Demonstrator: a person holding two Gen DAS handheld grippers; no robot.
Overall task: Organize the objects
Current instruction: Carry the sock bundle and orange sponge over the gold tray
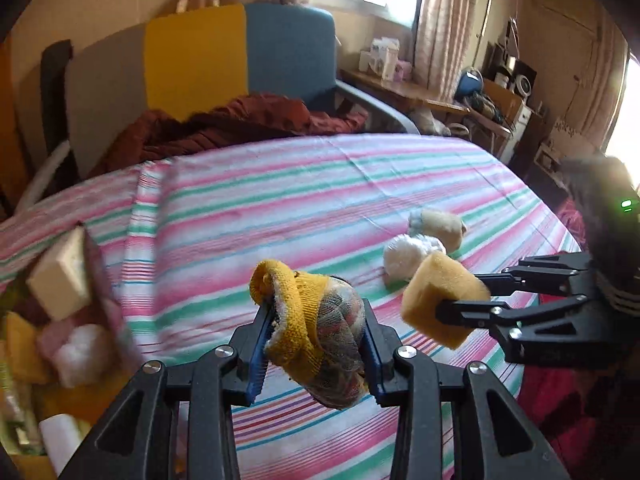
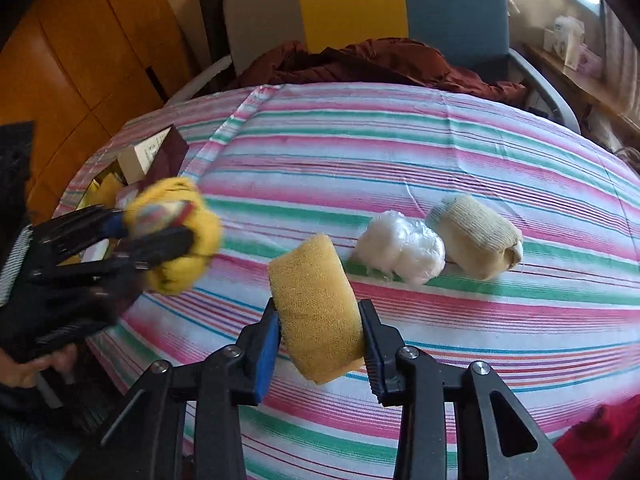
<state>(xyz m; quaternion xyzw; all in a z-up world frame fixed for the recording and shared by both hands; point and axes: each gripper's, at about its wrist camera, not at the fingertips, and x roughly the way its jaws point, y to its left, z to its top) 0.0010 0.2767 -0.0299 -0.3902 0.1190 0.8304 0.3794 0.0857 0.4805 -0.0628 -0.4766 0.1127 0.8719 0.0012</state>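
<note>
1. Left gripper (image 1: pixel 316 344): jaws clamped on a rolled yellow sock bundle (image 1: pixel 320 332), held clear above the striped sheet (image 1: pixel 280 200).
2. Right gripper (image 2: pixel 320 328): jaws tight on a yellow sponge (image 2: pixel 316 308), also off the sheet.
3. Just beyond the sponge: white plastic wad (image 2: pixel 400 252) touching a beige sock roll (image 2: pixel 476 236), both lying on the sheet.
4. Left edge: open box (image 2: pixel 154 154) of items, beside the left gripper.
5. Mid sheet is bare up to the far edge, where a maroon cloth (image 2: pixel 380 60) is heaped.
</note>
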